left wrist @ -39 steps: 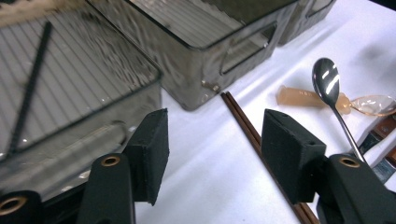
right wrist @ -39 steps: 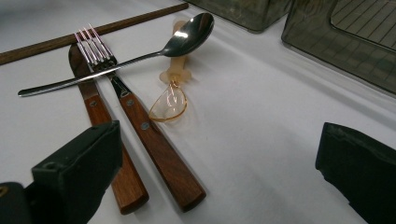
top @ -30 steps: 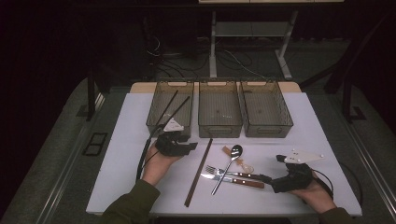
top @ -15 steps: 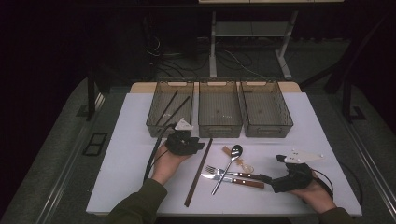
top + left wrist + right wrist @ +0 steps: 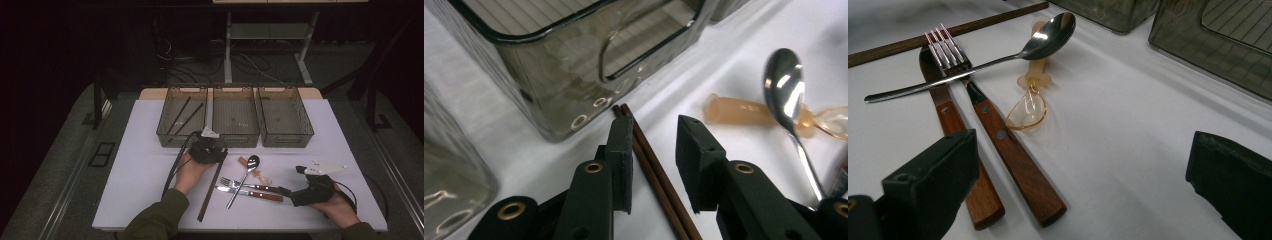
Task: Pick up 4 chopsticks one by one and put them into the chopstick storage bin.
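1. Straddling the pair of brown chopsticks [image 5: 649,165], the left gripper [image 5: 655,155] stood near the middle of the desk [image 5: 140,165], just in front of the left bin [image 5: 182,117]; its fingers [image 5: 621,155] had just been closing and were narrowed about the sticks, one pad at or very near them, the other pad clearly apart, so nothing was clamped yet.
2. The chopsticks lay side by side and touching, running from the bin's front wall back toward the desk's near edge; in the high view they showed as one dark bar [image 5: 210,192].
3. Two more sticks [image 5: 182,114] already lay in the left bin, so the step was judged to be picking up this pair for that bin.
4. To do it well, the fingers should close squarely across both sticks, low against the desk, so that neither rolls free; gripping nearer their middle would probably keep them from tipping when lifted.
5. The spoon [image 5: 786,95] and a translucent plastic piece [image 5: 744,112] lay just beside the pair, and should not be nudged.
6. The right gripper [image 5: 1078,180] rested near the desk's near right corner, its fingers wide and empty, facing a fork [image 5: 993,125] and a knife [image 5: 955,145].
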`<state>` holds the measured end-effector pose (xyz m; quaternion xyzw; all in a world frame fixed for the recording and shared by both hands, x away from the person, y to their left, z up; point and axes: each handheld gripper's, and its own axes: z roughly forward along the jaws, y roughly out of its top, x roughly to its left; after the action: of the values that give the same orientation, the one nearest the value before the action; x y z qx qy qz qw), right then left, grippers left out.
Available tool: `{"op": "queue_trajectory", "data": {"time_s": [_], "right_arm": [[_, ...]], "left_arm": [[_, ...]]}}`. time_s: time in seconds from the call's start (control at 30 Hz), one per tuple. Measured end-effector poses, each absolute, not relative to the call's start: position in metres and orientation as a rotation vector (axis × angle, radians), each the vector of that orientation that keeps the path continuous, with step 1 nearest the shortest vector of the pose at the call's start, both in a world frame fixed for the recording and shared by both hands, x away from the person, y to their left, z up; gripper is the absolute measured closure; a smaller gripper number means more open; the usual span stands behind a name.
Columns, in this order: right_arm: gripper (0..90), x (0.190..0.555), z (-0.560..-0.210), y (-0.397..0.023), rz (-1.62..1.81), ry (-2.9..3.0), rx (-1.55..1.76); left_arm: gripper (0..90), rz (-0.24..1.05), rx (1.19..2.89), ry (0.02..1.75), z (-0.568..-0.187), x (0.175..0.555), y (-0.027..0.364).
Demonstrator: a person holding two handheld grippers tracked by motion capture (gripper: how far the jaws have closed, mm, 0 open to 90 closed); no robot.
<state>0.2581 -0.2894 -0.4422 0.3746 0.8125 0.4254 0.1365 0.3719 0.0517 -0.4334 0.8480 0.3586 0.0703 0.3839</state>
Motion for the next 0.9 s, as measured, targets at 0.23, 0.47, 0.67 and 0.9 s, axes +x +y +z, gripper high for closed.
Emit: {"op": "queue_trajectory", "data": {"time_s": [0.23,0.47,0.67,0.9], "right_arm": [[0.8,0.258,-0.442,-0.290,1.233,2.352,1.081],[0.8,0.258,-0.442,-0.289,1.235,2.354,1.080],[0.8,0.258,-0.442,-0.289,1.234,2.355,1.081],[0.8,0.258,-0.442,-0.289,1.233,2.355,1.081]], "left_arm": [[68.3,0.197,2.160,0.954,-0.440,0.378,0.043],[70.0,0.222,2.208,0.953,-0.445,0.379,0.040],[72.8,0.251,2.230,0.927,-0.445,0.378,0.038],[75.3,0.276,2.248,0.892,-0.445,0.377,0.037]]}}
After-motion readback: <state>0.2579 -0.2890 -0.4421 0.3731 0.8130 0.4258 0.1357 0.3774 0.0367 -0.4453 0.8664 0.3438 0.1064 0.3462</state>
